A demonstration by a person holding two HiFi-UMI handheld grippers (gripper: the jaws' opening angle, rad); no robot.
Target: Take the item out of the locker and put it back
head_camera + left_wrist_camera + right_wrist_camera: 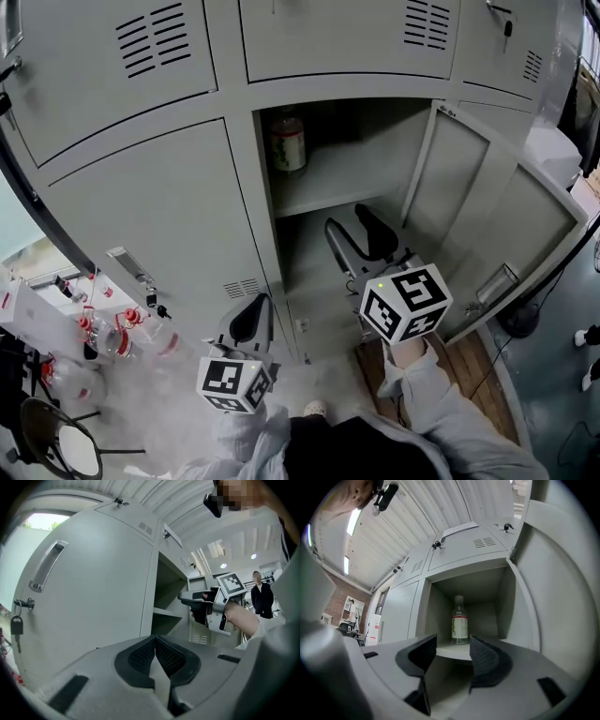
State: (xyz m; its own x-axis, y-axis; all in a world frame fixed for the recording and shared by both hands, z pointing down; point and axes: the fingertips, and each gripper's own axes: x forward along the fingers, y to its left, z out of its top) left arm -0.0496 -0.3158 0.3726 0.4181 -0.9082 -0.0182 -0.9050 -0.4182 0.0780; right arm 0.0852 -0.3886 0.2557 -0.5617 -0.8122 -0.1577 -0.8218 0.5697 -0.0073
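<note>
**Right gripper reaches into the open locker, bottle on its shelf**

The bottle (pixel 288 141) stands upright at the left rear of the upper shelf of the locker (pixel 375 155). The right gripper (pixel 357 234) is stretched forward into the locker's lower opening, below that shelf, with its jaws moderately apart and nothing between them. The left gripper (pixel 248 321) is held back, low before the closed door left of the locker, its jaws pressed together and empty.

No legible text in any view.
- Bottle (pixel 459 626) on locker shelf (pixel 449 651): label has a red band over a pale green field; print too small to read, brand not made out.
- Marker cubes (pixel 405 302): black-and-white square patterns only, not letters or digits.
- Wall poster (pixel 350 609), far left of right gripper view: blurred, unreadable.
</note>
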